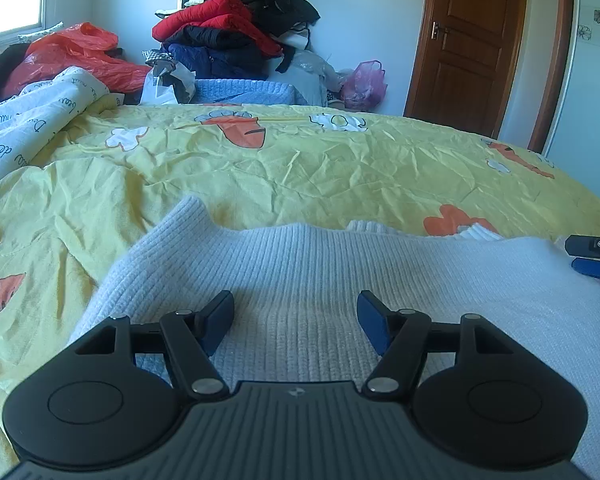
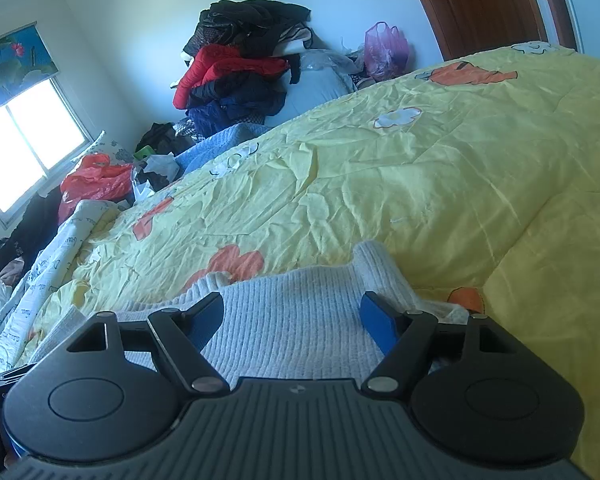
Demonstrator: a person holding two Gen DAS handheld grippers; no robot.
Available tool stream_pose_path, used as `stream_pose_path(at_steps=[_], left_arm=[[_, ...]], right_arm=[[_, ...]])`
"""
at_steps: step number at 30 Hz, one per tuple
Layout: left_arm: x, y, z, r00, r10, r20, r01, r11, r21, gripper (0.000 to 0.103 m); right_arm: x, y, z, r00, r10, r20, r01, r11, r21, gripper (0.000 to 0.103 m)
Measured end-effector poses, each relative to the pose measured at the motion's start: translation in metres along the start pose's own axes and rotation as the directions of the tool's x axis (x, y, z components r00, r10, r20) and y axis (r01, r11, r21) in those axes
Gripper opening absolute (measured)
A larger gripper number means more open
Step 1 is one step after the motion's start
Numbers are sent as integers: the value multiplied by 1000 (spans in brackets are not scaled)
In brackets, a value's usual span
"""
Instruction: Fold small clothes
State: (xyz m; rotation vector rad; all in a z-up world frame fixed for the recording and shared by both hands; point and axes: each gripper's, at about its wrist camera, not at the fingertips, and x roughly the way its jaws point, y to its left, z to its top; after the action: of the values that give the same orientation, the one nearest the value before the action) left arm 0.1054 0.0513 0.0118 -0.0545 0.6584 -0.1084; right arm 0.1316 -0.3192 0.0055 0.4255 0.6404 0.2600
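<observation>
The blue-padded fingers (image 1: 374,326) of the left gripper (image 1: 296,322) are spread wide apart with nothing between them, held over a white ribbed sweater (image 1: 320,276). The right gripper (image 2: 292,320) is likewise held open over the same knit, its fingers (image 2: 378,322) apart. Whether the pads touch the fabric cannot be told. The sweater's near edge is hidden under both gripper bodies, and its full outline is cut off. It lies on a bed covered by a wrinkled yellow quilt (image 1: 340,160) printed with orange and white flowers. In the left view, only the tip of the right gripper is seen at the frame's right edge. Farther off, a heap of dark and red coats (image 1: 236,28), a red plastic bag (image 1: 76,56) and a brown wooden door (image 1: 472,36) are seen.
</observation>
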Motion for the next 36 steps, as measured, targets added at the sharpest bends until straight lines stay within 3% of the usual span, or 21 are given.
stream_pose_path(at_steps=[25, 27, 29, 31, 33, 36], left_arm=[[-1, -4, 2, 1000, 27, -14, -26, 1000, 17, 68], [-13, -9, 5, 997, 71, -25, -70, 997, 46, 68], [-41, -9, 3, 996, 92, 11, -92, 994, 67, 68], [-75, 0, -5, 995, 72, 63, -73, 997, 19, 69], [-110, 17, -20, 993, 58, 99, -49, 994, -95, 81], [-144, 45, -51, 994, 28, 105, 7, 949, -314, 82]], right_arm=[[0, 1, 0, 1000, -3, -2, 3, 1000, -7, 79], [1, 2, 0, 1000, -6, -6, 6, 1000, -11, 79], [1, 4, 0, 1000, -8, -8, 8, 1000, -12, 79], [1, 5, 0, 1000, -8, -7, 8, 1000, -13, 79], [1, 3, 0, 1000, -6, -7, 6, 1000, -10, 79], [1, 3, 1, 1000, -2, -7, 2, 1000, -9, 80]])
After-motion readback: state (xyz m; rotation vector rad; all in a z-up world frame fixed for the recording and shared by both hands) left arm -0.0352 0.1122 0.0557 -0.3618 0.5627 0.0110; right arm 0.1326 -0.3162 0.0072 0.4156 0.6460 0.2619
